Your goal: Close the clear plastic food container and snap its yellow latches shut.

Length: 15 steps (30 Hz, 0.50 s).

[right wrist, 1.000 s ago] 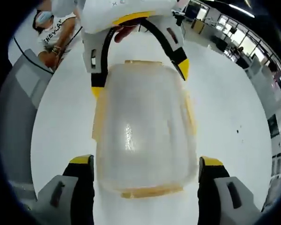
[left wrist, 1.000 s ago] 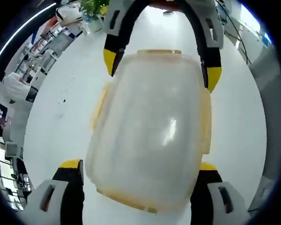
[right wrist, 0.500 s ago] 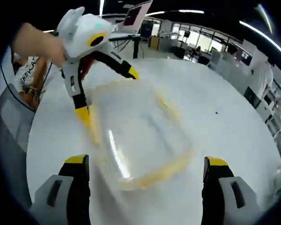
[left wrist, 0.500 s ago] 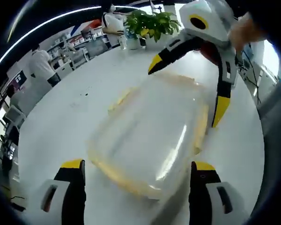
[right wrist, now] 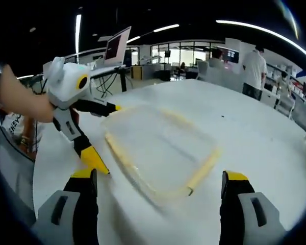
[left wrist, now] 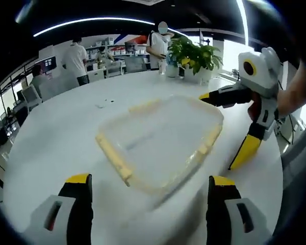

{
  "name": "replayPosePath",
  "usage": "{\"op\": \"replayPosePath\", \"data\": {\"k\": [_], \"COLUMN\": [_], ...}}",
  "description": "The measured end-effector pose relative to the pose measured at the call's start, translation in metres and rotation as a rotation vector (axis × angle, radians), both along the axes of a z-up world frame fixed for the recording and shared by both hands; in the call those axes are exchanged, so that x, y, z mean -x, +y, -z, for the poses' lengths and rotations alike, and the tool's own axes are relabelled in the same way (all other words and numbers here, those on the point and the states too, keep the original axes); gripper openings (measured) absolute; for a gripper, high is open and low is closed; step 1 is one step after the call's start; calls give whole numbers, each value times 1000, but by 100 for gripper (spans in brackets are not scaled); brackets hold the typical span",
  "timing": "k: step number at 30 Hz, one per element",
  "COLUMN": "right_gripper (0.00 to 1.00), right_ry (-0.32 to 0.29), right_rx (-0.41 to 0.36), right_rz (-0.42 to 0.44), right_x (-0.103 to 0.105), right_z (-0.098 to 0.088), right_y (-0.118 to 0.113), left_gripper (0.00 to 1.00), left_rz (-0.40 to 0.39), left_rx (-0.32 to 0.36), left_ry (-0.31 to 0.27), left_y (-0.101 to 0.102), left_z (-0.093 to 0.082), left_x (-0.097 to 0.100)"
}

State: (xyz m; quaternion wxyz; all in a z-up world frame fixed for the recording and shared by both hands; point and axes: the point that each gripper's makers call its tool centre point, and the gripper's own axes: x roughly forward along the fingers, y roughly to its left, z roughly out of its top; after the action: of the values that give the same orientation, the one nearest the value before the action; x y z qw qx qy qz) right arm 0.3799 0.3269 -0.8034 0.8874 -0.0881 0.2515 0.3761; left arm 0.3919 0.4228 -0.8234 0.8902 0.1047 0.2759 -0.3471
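The left gripper [left wrist: 148, 189] stood with its jaws spread wide and nothing between them, just short of the clear food container [left wrist: 160, 140]. The right gripper [right wrist: 160, 186] was likewise spread and empty on the container's [right wrist: 160, 143] opposite side. The container lay flat on the white table [left wrist: 56, 132], lid on, with its yellow latches [left wrist: 113, 158] along the edges. Beyond the container stood a potted plant [left wrist: 194, 53], and people stood farther back.

white table [left wrist: 56, 148], potted plant [left wrist: 194, 53], open laptop [right wrist: 117, 46], standing people [left wrist: 77, 55]
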Motion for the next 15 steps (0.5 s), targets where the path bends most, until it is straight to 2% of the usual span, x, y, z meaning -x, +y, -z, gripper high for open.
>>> {"op": "replayPosePath", "data": {"k": [7, 10, 12, 15], "right_gripper": [99, 98, 98, 97], "right_ry": [7, 20, 22, 31], "right_rx": [-24, -62, -76, -99], "right_rz": [21, 60, 80, 106], "right_x": [2, 2, 3, 5], "right_z": [0, -5, -7, -9], "right_y": [0, -4, -6, -10], "left_gripper": [89, 87, 87, 87], "left_rz": [-4, -12, -25, -38], "left_rx": [16, 25, 53, 59], "left_ry": [15, -15, -12, -15], "left_y": [-1, 1, 1, 3], "left_z": [4, -2, -5, -7], "left_x": [11, 13, 13, 14]}}
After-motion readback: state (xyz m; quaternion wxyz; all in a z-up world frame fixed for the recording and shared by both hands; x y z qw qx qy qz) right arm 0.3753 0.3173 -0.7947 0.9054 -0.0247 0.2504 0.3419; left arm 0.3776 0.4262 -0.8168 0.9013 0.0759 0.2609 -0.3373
